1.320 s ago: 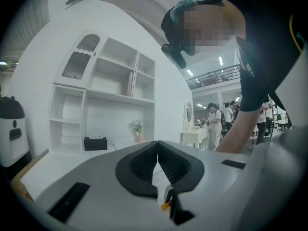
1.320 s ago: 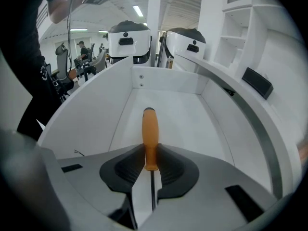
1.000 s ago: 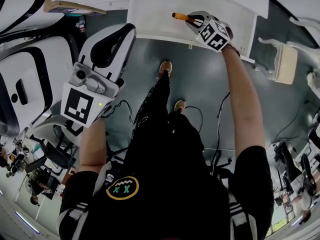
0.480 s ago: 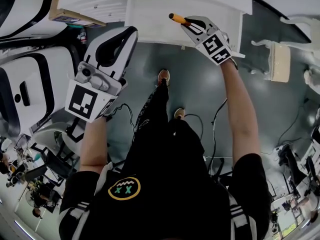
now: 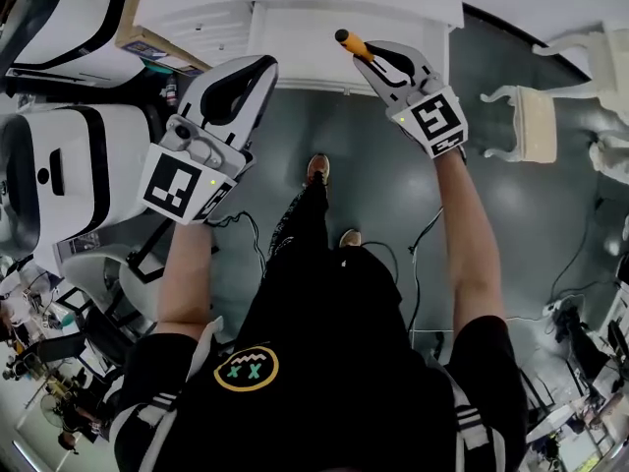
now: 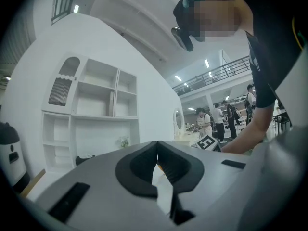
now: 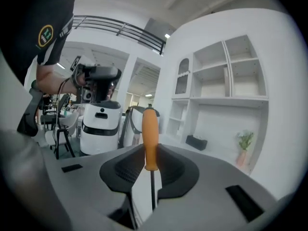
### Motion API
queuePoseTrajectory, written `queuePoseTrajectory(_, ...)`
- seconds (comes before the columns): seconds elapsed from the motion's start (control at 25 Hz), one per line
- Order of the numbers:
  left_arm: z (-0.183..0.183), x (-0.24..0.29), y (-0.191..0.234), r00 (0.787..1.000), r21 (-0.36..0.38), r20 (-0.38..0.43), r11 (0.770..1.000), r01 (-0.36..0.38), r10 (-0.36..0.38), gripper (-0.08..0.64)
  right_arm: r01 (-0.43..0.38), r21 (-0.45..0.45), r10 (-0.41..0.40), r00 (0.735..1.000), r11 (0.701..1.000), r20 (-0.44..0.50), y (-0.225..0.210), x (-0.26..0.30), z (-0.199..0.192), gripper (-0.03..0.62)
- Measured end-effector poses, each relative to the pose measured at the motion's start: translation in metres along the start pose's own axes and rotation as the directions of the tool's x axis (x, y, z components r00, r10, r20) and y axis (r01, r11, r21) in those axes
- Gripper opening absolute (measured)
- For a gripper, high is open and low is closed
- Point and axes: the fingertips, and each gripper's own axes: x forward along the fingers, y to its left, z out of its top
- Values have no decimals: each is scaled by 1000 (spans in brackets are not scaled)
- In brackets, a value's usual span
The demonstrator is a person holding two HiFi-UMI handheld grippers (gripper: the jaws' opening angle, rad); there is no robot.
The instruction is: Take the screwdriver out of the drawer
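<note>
**Nearly out: screwdriver clamped in the right gripper**

In the head view the right gripper [image 5: 381,59] sat near twelve o'clock, over the front of the white drawer [image 5: 295,42]. Its jaws were clamped on the screwdriver [image 5: 350,43], whose orange handle stuck out toward ten o'clock. The right gripper view confirmed the hold. The pads pinched the lower end of the handle [image 7: 150,138], and the dark shaft ran down between them. Behind the tool only shelves and open room showed, with no drawer walls.

The left gripper [image 5: 251,72] hung at about ten o'clock, beside the drawer's left corner. Its jaws were pressed together on nothing, as the left gripper view showed.

The step in hand looked like the withdrawal itself. The next move probably called for carrying the tool away from the drawer front while keeping the narrow grip firm, since a smooth, round handle could pivot or slip.
</note>
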Motion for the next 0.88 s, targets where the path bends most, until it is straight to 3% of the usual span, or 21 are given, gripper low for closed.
queuePoseTrajectory(0.36,51,-41,-98,1000,35,16,999,18,-18,20,56,-14,-53,984,998,172,65,-115,93,104)
queuePoseTrajectory(0.68,94,-76,-181,999,41,42,999,28,-29,20,80,-10,-75,965,997,252,124,-215,135,104)
queuePoseTrajectory(0.88,110,-90,-210,998,50,45,998,38,-40,20,96,11,-95,953,995,288,148,-254,153,106)
